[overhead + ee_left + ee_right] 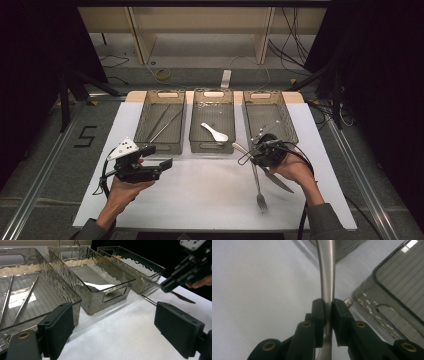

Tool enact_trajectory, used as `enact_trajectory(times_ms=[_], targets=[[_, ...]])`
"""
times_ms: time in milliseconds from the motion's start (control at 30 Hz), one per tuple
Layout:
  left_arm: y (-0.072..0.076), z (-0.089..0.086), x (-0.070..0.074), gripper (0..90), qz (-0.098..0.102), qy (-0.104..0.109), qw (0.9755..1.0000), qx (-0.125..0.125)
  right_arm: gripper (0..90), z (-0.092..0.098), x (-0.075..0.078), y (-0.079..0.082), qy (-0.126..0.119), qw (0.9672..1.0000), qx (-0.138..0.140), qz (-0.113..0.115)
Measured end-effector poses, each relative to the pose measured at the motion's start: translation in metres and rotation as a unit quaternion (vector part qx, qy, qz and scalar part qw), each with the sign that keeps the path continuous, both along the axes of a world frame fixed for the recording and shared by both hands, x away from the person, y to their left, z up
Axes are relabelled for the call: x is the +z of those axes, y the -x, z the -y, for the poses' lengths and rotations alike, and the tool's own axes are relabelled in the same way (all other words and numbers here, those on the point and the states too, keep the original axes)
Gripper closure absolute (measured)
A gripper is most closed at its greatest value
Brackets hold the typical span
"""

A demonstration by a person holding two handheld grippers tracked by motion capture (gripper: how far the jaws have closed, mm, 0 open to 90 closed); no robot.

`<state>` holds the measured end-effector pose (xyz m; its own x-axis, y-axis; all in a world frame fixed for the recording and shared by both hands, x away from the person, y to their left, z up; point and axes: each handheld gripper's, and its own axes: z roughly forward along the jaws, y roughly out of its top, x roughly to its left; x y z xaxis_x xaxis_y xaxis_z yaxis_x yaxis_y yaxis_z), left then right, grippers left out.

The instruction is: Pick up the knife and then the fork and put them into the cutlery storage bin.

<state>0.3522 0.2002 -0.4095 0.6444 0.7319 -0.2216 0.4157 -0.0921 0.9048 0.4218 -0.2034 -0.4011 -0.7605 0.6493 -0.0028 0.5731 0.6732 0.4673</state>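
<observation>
Clamped almost fully closed, the right tongs (257,152) are pinching a knife (281,183) partway along its length, at the near end of the right bin (292,125). From above, the knife is running slantwise under the person's right hand (295,170), one end pointing far-left towards the middle bin (196,125), the other near-right over the white mat (200,195). The right gripper view is showing the grip close up: both black pads are pressing flat on the steel. The left gripper view is showing that the knife (152,284) is hanging clear of the mat, with the right tongs (168,287) above a fork (148,300) lying below. The left tongs (159,156) are hovering wide open and holding nothing, near the left bin (145,112). Inside that bin chopsticks (162,122) are lying; in the middle one, a white spoon (214,131).
</observation>
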Motion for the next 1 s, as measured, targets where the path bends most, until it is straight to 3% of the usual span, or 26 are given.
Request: enact_trajectory(times_ms=[400, 733, 1000], targets=[[0.000, -0.002, 0.000, 15.4, 0.002, 0.001, 1.0000, 0.004, 81.0, 0.009, 0.029, -0.020, -0.037, 0.9983, -0.017, 0.043], [0.000, -0.002, 0.000, 15.4, 0.001, 0.004, 1.0000, 0.005, 80.9, 0.012, 0.054, -0.049, -0.026, 0.9961, -0.042, 0.073], [-0.001, -0.002, 0.000, 15.5, 0.001, 0.004, 1.0000, 0.006, 80.9, 0.016, 0.071, -0.073, -0.036, 0.9934, -0.069, 0.085]])
